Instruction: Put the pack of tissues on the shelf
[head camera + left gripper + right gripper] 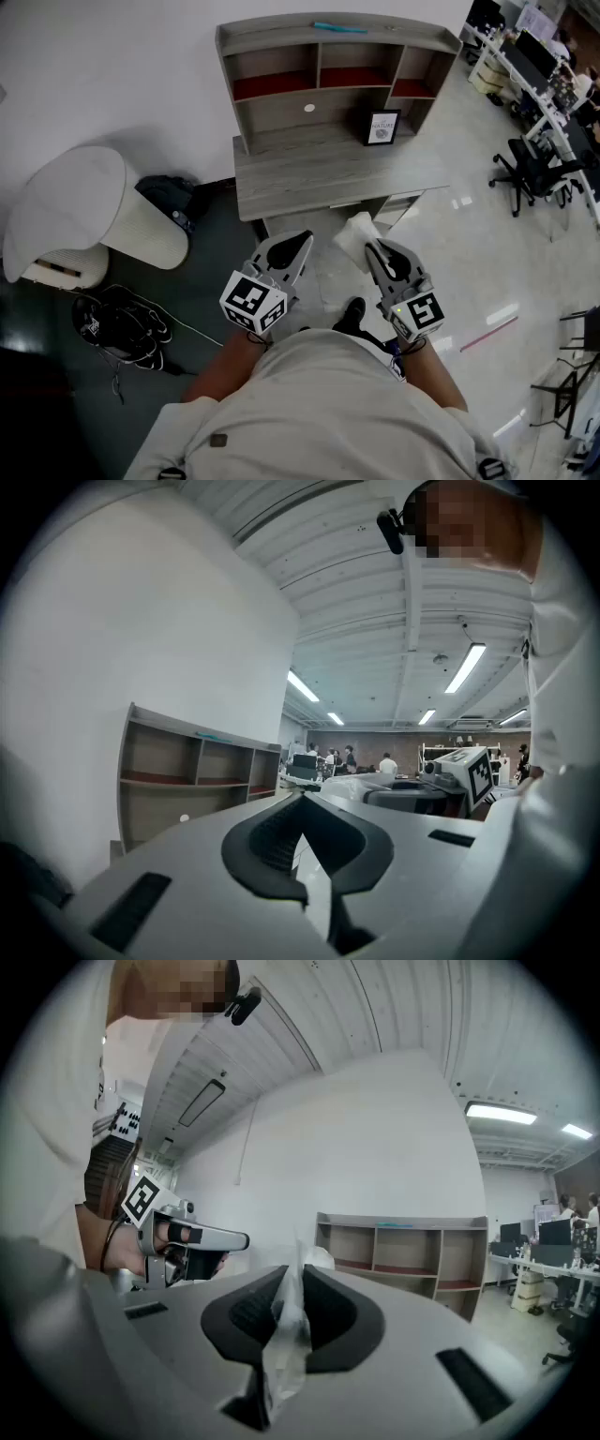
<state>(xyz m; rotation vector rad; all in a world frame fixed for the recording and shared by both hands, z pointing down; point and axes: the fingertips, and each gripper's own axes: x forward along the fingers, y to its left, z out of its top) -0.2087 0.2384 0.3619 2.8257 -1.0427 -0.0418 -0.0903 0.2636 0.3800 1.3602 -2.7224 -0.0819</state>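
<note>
Items as I see them from my station:

1. Right tongs (372,248): clenched on the pack of tissues (354,239). In the right gripper view the crinkled clear wrapper (281,1354) is nipped between the dark pads and stands up past their tips. I hold the pack in the air above the pale glossy floor (459,253), just short of the counter's front edge and toward its right end.
2. Left tongs (298,246): clenched on nothing. The tips meet in the left gripper view (302,806). They sit beside the right tongs, apart from the pack.
3. Counter (319,178): a grey wood top, bare except for a small framed picture (382,127) standing upright at the back right. Its whole front edge is open to me.
4. Shelf (281,36): stands along the counter's back edge. It has three upper bays with red floors and a wide lower bay. A teal strip (339,27) lies on its top board.
5. Left flank: a black bag (169,199) lies near the counter's left edge, with a white rounded seat (75,211) beyond it.
6. Right flank: open floor, with an office chair (530,169) well apart.
</note>
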